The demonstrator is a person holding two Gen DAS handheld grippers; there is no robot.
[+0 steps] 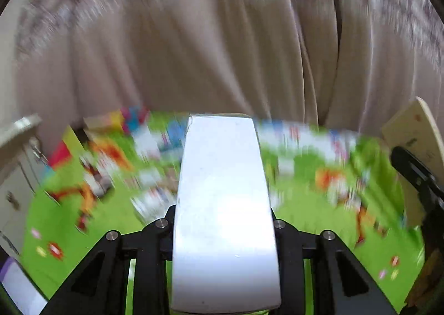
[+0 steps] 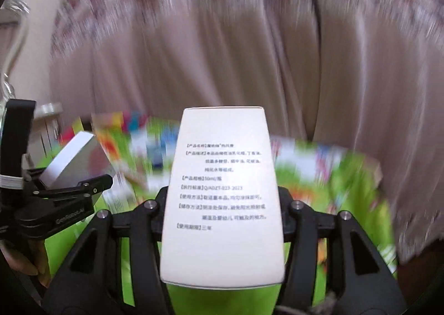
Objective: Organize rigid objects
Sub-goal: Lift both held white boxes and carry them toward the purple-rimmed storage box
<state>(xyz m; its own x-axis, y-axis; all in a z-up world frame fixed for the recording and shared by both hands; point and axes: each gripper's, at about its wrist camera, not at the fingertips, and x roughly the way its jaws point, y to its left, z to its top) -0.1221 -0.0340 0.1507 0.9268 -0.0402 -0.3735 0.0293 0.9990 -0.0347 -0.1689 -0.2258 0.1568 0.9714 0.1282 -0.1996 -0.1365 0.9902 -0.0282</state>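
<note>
Left tool: closed on plain white rectangular carton, long axis running straight ahead | Right tool: closed on white printed cardboard carton, likewise lengthwise | Both above green play mat, side by side.

The white box in the right wrist view carries black Chinese print in bracketed headings; "50ml" and "Q/ADZT-023-2023" are partly readable, and the last line reads "三年". The left gripper bears a faint embossed brand, "GenRobot.AI". Left wrist view: no readable text.
</note>
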